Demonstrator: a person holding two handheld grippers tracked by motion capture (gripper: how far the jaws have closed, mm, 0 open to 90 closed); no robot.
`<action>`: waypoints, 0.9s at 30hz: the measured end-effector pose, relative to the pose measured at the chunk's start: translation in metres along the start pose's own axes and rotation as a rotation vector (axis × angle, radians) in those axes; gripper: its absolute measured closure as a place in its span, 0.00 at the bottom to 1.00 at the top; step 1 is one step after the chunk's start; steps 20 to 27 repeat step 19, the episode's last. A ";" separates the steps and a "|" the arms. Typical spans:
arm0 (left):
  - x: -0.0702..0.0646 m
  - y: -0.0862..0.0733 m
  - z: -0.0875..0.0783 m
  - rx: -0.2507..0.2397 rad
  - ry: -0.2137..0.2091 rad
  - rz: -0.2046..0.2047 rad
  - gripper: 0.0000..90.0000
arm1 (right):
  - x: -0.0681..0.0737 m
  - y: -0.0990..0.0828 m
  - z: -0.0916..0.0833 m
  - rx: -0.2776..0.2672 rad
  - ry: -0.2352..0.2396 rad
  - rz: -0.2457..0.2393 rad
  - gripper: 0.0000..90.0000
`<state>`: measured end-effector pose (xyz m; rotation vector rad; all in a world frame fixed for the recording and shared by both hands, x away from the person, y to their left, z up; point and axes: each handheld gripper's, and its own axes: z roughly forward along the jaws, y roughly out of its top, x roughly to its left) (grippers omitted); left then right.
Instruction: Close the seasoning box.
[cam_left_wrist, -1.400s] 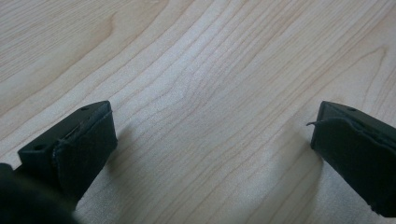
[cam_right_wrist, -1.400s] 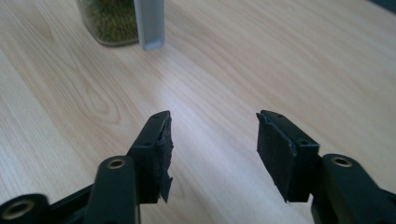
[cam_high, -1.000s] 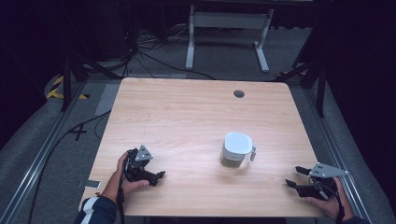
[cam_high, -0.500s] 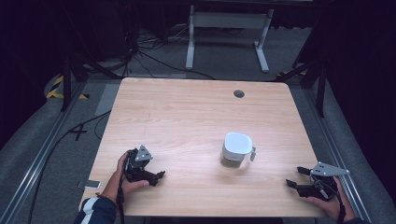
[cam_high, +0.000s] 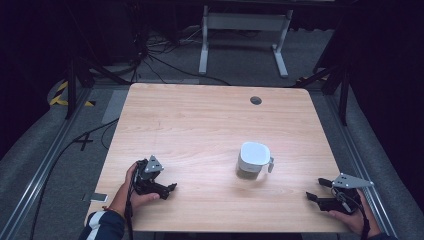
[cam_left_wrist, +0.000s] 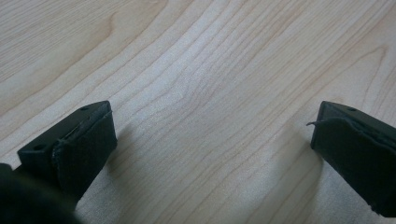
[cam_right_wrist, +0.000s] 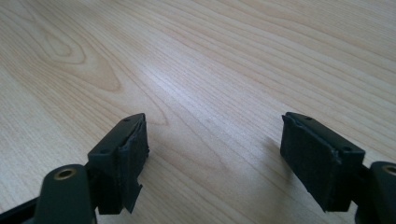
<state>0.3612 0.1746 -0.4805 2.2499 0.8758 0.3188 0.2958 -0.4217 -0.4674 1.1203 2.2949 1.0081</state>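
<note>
Person cut off by the bottom edge of the high view: left forearm and sleeve (cam_high: 102, 226) at 7 o'clock, right hand (cam_high: 352, 220) at 5 o'clock. Contents of the white mug (cam_high: 254, 160) were too dim to identify. Small flat object (cam_high: 95, 197) on the floor beside the counter (cam_high: 200, 125) was too small to tell. Right gripper view: both jaw bases ran off the bottom edge.

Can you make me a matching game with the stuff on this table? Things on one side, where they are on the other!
Things:
1. white jug
2. left gripper
3. right gripper
4. small dark hole

Places:
A. near the table's far edge
B. near the front right corner, open
C. middle of the table, a bit right
D. near the front left corner, open

Pairs: 1-C, 2-D, 3-B, 4-A
</note>
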 end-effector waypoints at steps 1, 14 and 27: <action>0.000 0.000 0.000 0.000 0.000 0.003 0.00 | 0.000 0.000 0.000 0.001 0.001 0.001 0.26; 0.001 0.000 0.000 0.003 -0.004 0.003 0.00 | 0.000 0.000 0.000 0.002 0.002 0.001 0.25; 0.001 0.000 0.000 0.003 -0.004 0.005 0.00 | 0.000 0.000 0.000 0.001 0.001 -0.002 0.25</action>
